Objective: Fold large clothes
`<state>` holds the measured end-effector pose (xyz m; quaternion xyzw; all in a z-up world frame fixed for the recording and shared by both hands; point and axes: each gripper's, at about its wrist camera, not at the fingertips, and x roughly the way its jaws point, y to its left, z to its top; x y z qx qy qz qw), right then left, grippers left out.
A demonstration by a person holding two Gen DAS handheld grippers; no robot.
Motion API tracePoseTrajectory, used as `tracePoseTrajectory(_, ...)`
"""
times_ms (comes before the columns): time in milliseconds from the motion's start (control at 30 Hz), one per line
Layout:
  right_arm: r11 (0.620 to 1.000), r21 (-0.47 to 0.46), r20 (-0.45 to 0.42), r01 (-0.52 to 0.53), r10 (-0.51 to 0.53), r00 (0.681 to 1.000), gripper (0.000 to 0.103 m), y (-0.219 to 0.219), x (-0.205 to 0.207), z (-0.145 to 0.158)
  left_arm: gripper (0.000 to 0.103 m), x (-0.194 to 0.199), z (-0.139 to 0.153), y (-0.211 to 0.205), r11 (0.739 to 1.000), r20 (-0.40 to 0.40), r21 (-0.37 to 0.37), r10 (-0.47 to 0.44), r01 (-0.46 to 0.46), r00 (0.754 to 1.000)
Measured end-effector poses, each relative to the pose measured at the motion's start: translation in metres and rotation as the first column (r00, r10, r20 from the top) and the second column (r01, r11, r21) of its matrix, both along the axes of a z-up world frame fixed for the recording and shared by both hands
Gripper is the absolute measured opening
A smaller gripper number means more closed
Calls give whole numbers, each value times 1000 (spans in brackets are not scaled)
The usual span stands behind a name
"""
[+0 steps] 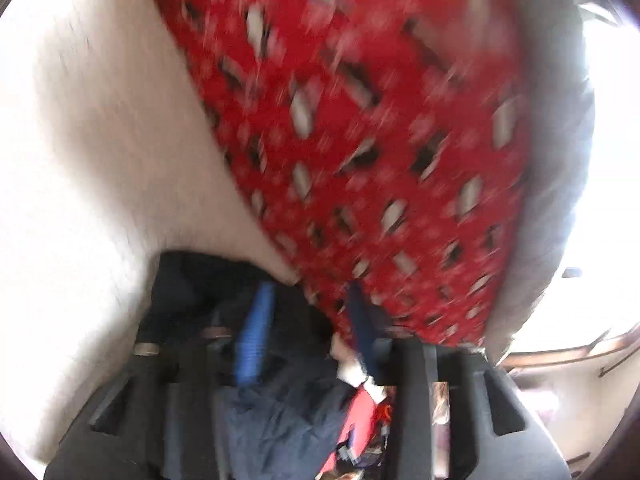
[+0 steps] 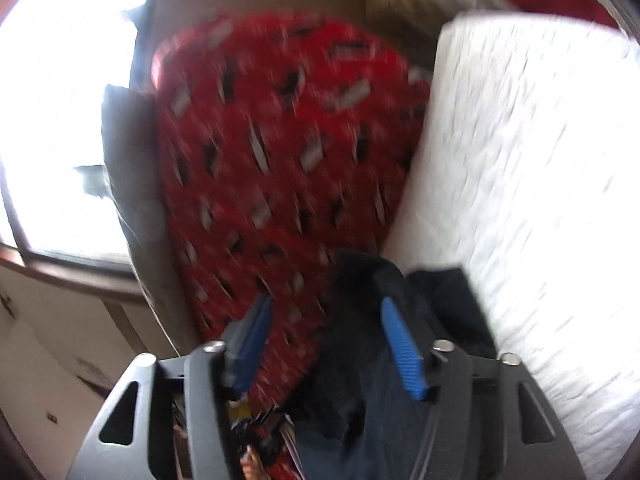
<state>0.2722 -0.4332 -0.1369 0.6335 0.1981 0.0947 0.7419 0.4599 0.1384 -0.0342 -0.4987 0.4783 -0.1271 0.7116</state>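
Both grippers parted over dark garment, red patterned cloth ahead.

L gripper (image 1: 308, 320) & R gripper (image 2: 332, 344) are seen w/ blue pads spread, nothing clamped. Dark blue garment (image 2: 384, 412) is bunched just below/between R fingers, also under L fingers. Red patterned cloth (image 1: 360, 140) is spread further fwd; white bedding (image 2: 520, 180) is seen to R side of it. All blurred.

Bright window (image 2: 60, 120), white mattress (image 2: 540, 200)
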Motion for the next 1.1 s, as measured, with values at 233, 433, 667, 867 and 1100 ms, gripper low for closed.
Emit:
tracePoseTrajectory(233,957,-267,-255,-111,40,966,64,19,19,-9,50,-42,-4,-55,899,-25,291,-335,328,942)
tracePoseTrajectory(433,889,-455,-103,-52,5,995,2,47,15,26,43,-70,-50,-76,713,-119,616,-336,335,934)
tracePoseTrajectory(667,885,-450,-325,-121,-36,945,17,33,18,-9,24,-81,-36,-45,797,-113,533,-266,284,957)
tracePoseTrajectory(867,848,-526,-45,-63,46,998,31,62,-47,33,51,-135,-25,-68,736,-50,594,-368,324,928)
tracePoseTrajectory(1100,685,-697,-255,-211,38,966,29,101,-52,3,51,-154,-40,-76,700,-108,622,-367,351,924)
